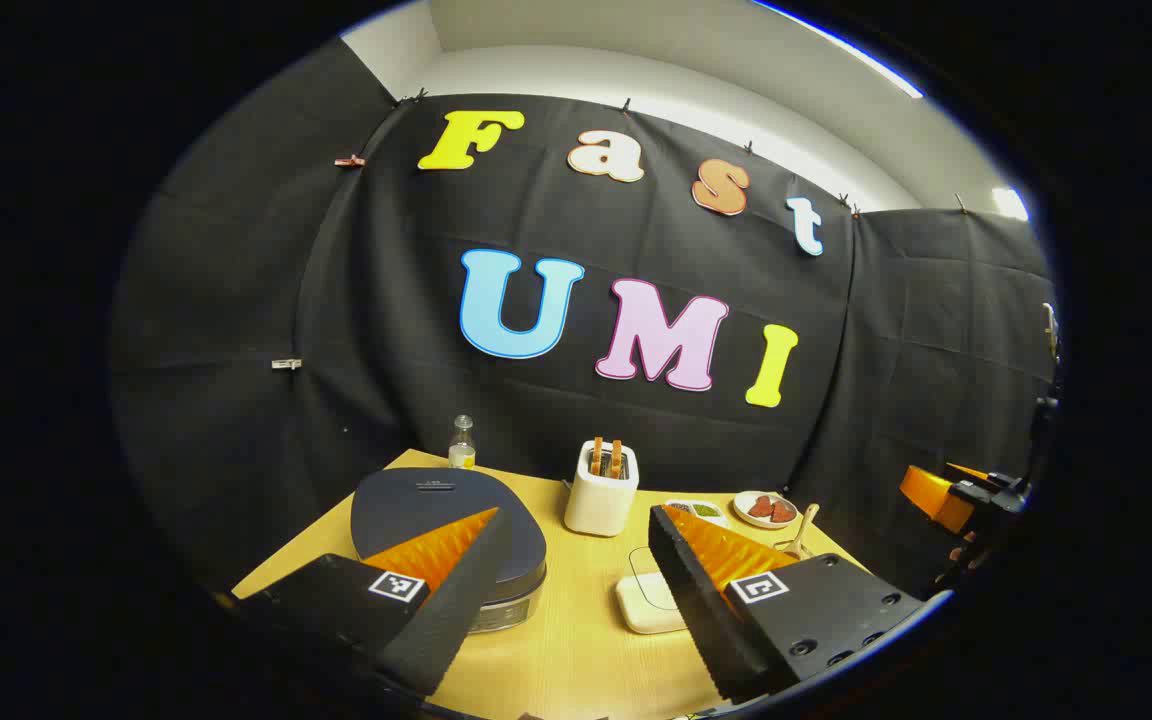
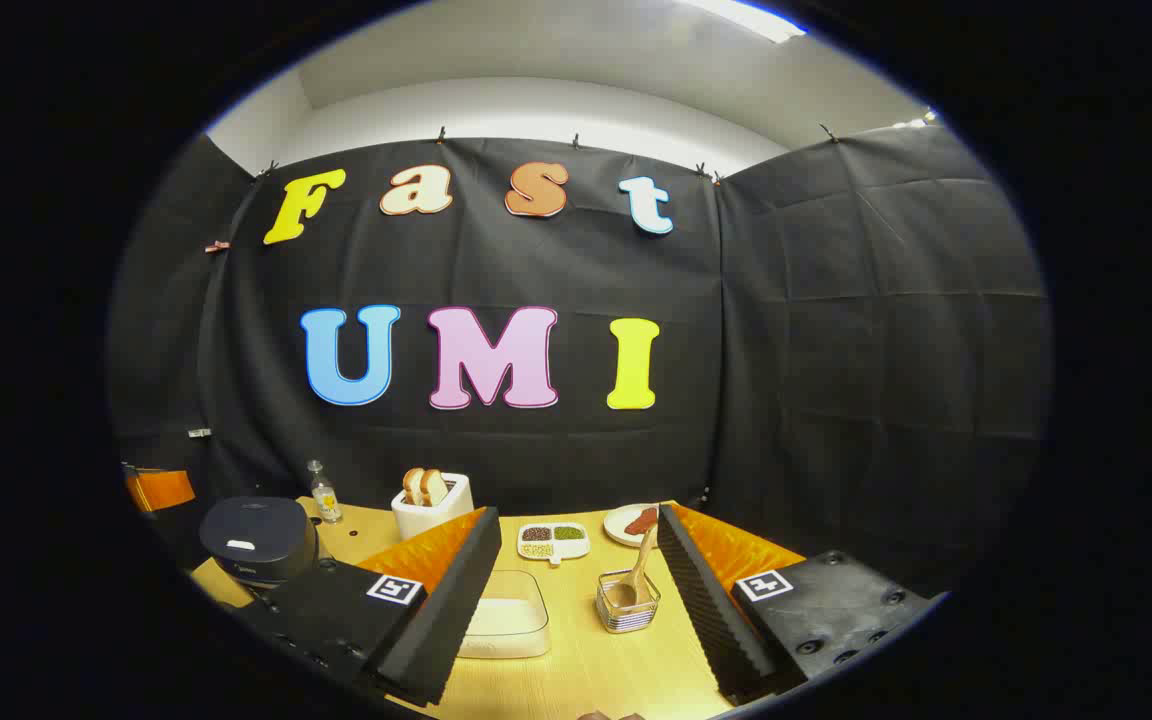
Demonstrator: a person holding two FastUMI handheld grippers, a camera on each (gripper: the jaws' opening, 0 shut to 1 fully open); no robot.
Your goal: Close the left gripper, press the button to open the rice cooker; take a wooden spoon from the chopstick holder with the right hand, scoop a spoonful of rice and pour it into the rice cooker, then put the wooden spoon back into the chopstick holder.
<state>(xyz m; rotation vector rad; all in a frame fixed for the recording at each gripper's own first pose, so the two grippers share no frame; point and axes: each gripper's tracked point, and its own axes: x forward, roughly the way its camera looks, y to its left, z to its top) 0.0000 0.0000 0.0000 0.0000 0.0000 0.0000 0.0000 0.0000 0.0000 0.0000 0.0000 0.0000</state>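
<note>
toaster [image 2: 431,518] with toast | bottle [image 2: 323,504] | divided dish [image 2: 553,541] | plate [image 2: 628,524]

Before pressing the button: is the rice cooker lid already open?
No, the rice cooker lid lies flat and shut in the right gripper view.

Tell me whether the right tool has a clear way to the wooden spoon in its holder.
Probably yes. The right tool is open, and the wooden spoon stands in the chopstick holder just ahead between its fingers, handle leaning free, with nothing in front.
</note>
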